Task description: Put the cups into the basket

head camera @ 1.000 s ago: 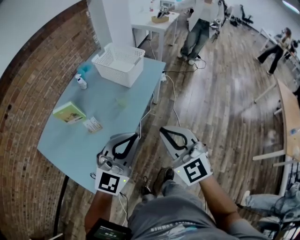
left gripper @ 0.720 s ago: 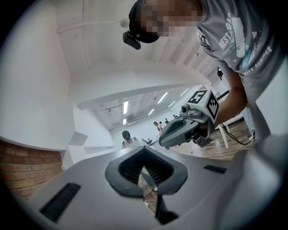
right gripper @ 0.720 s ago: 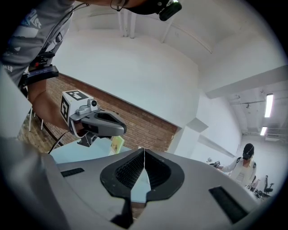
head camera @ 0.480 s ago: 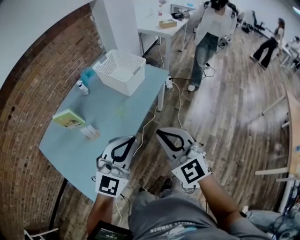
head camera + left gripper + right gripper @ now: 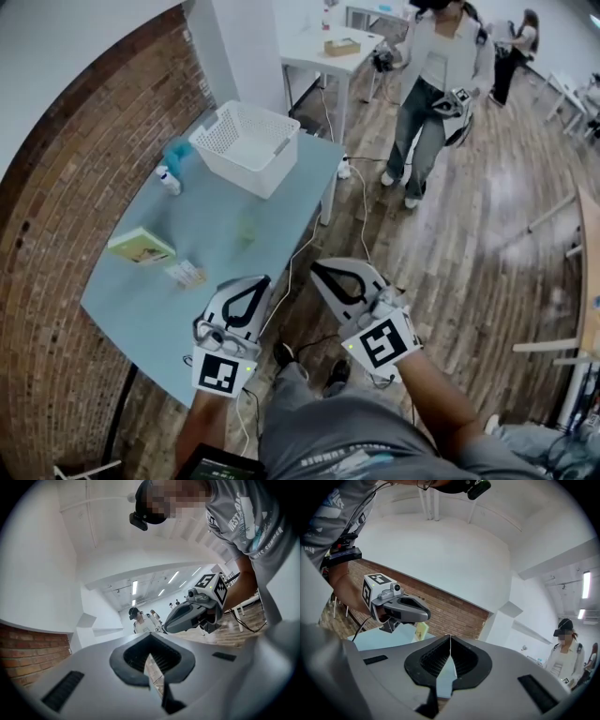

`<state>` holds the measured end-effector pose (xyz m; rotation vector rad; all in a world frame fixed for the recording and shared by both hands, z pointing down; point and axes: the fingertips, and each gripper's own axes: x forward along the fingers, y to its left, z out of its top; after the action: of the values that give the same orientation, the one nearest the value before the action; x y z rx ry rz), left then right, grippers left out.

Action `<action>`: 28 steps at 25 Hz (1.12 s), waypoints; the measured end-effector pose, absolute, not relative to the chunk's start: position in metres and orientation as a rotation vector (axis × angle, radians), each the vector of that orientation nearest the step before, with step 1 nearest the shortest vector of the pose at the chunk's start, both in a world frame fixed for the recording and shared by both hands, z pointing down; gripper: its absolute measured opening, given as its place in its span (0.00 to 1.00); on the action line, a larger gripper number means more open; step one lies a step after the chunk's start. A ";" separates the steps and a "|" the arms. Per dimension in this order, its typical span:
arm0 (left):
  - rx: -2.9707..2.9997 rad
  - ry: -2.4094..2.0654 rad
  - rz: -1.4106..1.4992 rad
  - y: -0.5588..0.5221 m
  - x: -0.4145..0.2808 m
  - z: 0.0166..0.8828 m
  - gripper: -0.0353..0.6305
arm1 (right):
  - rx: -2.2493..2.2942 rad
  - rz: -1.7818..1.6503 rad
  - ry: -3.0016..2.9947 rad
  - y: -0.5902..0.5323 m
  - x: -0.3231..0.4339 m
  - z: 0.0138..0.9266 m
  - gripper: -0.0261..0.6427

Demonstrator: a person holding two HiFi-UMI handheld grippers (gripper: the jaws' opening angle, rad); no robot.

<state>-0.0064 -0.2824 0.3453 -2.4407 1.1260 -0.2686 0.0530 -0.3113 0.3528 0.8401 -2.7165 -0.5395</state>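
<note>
A white mesh basket (image 5: 246, 148) stands at the far end of the light blue table (image 5: 150, 300). A pale see-through cup (image 5: 246, 230) sits mid-table, and a teal cup-like thing (image 5: 175, 155) stands left of the basket. My left gripper (image 5: 265, 278) hovers over the table's near right edge, jaws shut and empty. My right gripper (image 5: 316, 267) is beside it over the wooden floor, also shut and empty. Each gripper shows in the other's view: the right gripper (image 5: 197, 611) and the left gripper (image 5: 396, 606). Both are well short of the cups.
A yellow-green book (image 5: 141, 247), a small box (image 5: 186, 274) and a small bottle (image 5: 167, 178) lie on the table's left half. A brick wall (image 5: 56, 216) runs along the left. A cable (image 5: 305, 248) trails off the table's edge. A person (image 5: 431, 84) stands beyond the table.
Both grippers have shifted together along the table's near edge, still shut. The basket now sits a little further right in the head view, and the person in the background has walked to the right.
</note>
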 end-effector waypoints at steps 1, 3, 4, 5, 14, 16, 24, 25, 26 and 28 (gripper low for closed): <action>-2.441 1.115 -0.265 -0.287 -0.011 0.344 0.05 | 0.849 -0.539 -2.710 -0.315 0.049 0.352 0.06; -2.442 1.093 -0.249 -0.297 -0.021 0.339 0.05 | 0.872 -0.546 -2.697 -0.324 0.040 0.349 0.06; -2.444 1.086 -0.239 -0.303 -0.027 0.337 0.05 | 0.886 -0.552 -2.690 -0.329 0.035 0.347 0.06; -2.447 1.079 -0.231 -0.309 -0.034 0.335 0.05 | 0.901 -0.558 -2.683 -0.334 0.030 0.345 0.06; -2.434 1.023 -0.181 -0.357 -0.099 0.323 0.05 | 0.985 -0.593 -2.632 -0.376 -0.027 0.335 0.06; -2.444 1.036 -0.173 -0.365 -0.113 0.325 0.05 | 0.986 -0.593 -2.618 -0.383 -0.038 0.336 0.06; -2.474 1.072 -0.140 -0.387 -0.140 0.333 0.05 | 0.959 -0.575 -2.597 -0.407 -0.066 0.342 0.06; -2.477 1.076 -0.141 -0.389 -0.141 0.335 0.05 | 0.955 -0.574 -2.598 -0.410 -0.068 0.343 0.06; -2.477 1.077 -0.147 -0.392 -0.142 0.336 0.05 | 0.950 -0.571 -2.600 -0.413 -0.070 0.344 0.06; -2.472 1.076 -0.163 -0.398 -0.143 0.337 0.05 | 0.940 -0.564 -2.606 -0.422 -0.072 0.346 0.06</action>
<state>-0.1430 -0.3981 0.3372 -2.4725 1.0762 -0.1630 -0.0722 -0.4215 0.3462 0.9401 -2.6057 -0.5636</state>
